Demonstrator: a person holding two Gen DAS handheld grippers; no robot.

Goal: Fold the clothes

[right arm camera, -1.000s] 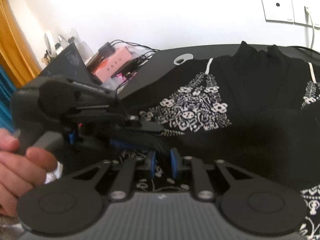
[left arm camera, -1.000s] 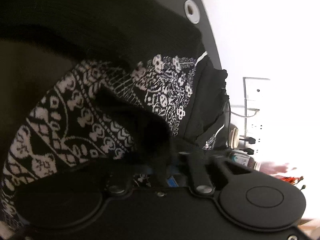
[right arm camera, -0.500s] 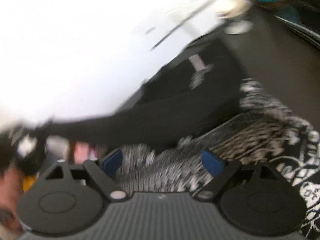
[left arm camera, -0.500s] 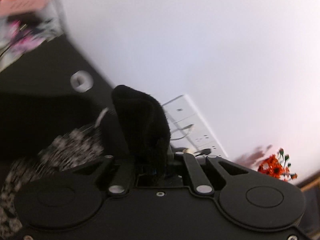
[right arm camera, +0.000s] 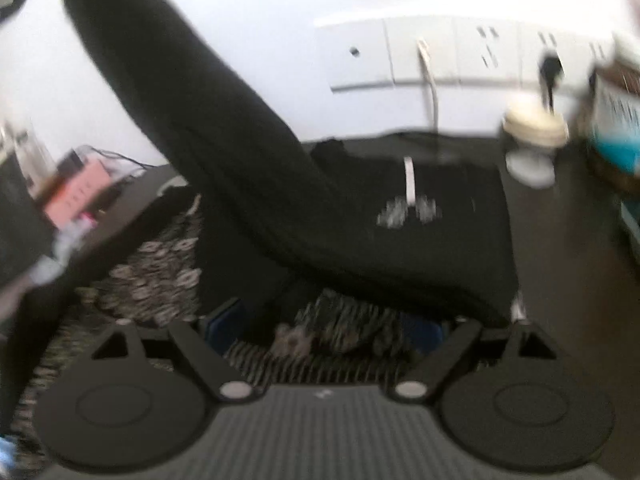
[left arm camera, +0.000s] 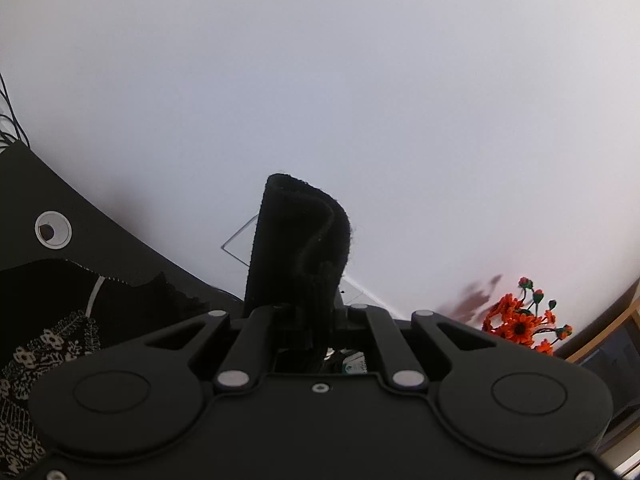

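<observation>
The garment is black knit with a white skull-like pattern [left arm camera: 48,344], spread on the black table [left arm camera: 120,248]. My left gripper [left arm camera: 304,314] is shut on a folded black sleeve end [left arm camera: 300,240], which sticks up between the fingers against the white wall. In the blurred right wrist view, that black sleeve [right arm camera: 224,128] stretches from the top left down to the garment's body [right arm camera: 400,208]. My right gripper [right arm camera: 324,326] is open, low over the patterned fabric [right arm camera: 160,264]. A blue pad [right arm camera: 224,318] shows on its left finger, and nothing is gripped.
A cable grommet [left arm camera: 53,229] sits in the table near the wall. Orange flowers [left arm camera: 520,322] stand at the right. Wall sockets [right arm camera: 440,56] with plugged cables, a white cup [right arm camera: 532,136], a blue container [right arm camera: 616,124] and a pink box [right arm camera: 76,196] line the table's back.
My left gripper has lifted the sleeve end off the garment and tilted up toward the wall. My right gripper has opened, let go of the fabric and swung round.
</observation>
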